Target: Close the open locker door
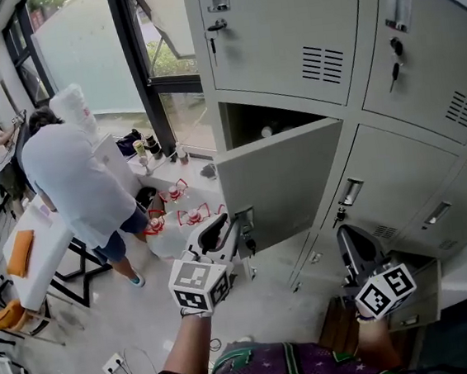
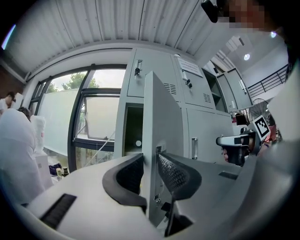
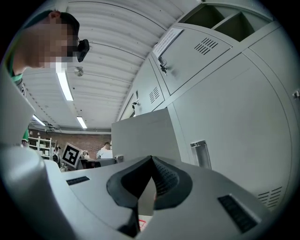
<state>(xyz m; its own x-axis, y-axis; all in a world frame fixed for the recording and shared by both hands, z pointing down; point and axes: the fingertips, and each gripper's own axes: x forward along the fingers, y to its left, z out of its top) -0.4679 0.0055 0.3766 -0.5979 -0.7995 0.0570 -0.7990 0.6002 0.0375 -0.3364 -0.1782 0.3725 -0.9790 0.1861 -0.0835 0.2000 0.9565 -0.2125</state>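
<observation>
Lockers [image 1: 420,63] ahead, grey, stacking in tiers across the wall. Looking steeply down at the open locker door [image 1: 282,177] in the middle tier: standing upright, long axis running top to bottom, free edge pointing out into the room toward the wearer (hinging on the right in the head view). Pinching that free edge beside the latch [image 2: 158,150] with the left gripper [image 1: 236,226], one pad pressing on each face. Holding the right gripper [image 1: 349,243] lower right, apart from the door and near the shut lockers, jaws pressing together on nothing.
</observation>
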